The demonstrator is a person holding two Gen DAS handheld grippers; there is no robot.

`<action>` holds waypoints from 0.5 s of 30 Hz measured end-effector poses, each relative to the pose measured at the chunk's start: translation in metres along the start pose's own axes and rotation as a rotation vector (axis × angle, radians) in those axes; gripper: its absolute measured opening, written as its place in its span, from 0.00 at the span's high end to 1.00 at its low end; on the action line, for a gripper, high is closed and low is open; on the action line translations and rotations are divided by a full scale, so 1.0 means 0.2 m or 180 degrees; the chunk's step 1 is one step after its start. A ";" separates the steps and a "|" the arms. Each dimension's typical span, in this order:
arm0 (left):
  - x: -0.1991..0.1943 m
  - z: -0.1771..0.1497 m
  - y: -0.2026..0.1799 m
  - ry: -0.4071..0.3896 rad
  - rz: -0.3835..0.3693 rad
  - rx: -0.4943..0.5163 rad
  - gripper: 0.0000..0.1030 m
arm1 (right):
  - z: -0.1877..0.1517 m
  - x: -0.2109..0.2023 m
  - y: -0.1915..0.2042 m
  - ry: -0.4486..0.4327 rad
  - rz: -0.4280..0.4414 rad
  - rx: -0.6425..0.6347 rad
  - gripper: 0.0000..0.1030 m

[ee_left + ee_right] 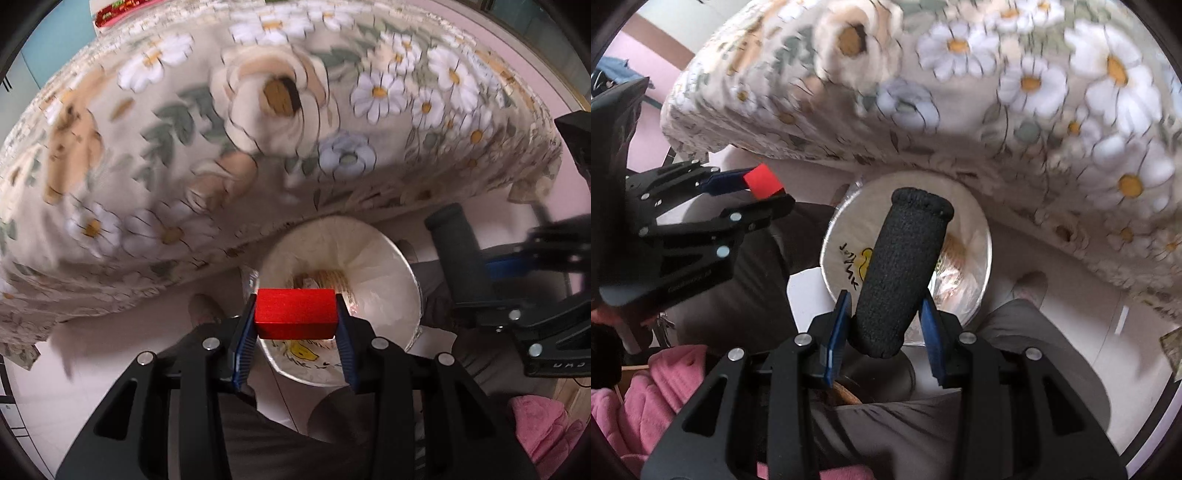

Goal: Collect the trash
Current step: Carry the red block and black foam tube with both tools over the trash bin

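My left gripper (pixel 295 319) is shut on a red block (pixel 295 314) and holds it above the open white-lined trash bin (pixel 380 258) on the floor. The red block also shows in the right wrist view (pixel 762 181), at the left, beside the bin. My right gripper (pixel 886 317) is shut on a black foam cylinder (pixel 901 266), held upright over the bin (pixel 975 229). The cylinder shows in the left wrist view (pixel 456 258) at the right of the bin. Some wrappers lie at the bin's bottom.
A table with a flowered cloth (pixel 221 129) hangs over the bin's far side. My legs and a foot (pixel 201 310) stand on the white floor beside the bin. Pink fabric (pixel 646 398) lies at the lower left.
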State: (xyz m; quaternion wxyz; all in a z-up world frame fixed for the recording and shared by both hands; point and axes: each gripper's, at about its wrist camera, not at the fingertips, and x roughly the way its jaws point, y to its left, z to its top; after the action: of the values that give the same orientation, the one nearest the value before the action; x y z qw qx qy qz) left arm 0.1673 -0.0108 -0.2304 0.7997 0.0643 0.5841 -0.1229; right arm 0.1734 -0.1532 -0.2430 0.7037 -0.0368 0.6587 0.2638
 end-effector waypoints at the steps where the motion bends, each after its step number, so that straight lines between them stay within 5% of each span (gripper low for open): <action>1: 0.02 0.00 0.00 0.0025 -0.0007 -0.0004 0.60 | 0.00 0.02 -0.01 0.0023 0.0012 0.0017 0.62; 15: 0.42 0.03 -0.02 0.0482 -0.0084 -0.0170 0.60 | 0.02 0.48 -0.12 0.0384 -0.0025 0.0282 0.62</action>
State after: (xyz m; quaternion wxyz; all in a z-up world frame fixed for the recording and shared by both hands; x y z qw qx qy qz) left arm 0.1960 -0.0265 -0.3079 0.7530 0.0443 0.6468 -0.1126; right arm 0.1871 -0.1417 -0.3400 0.6647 -0.0240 0.7107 0.2289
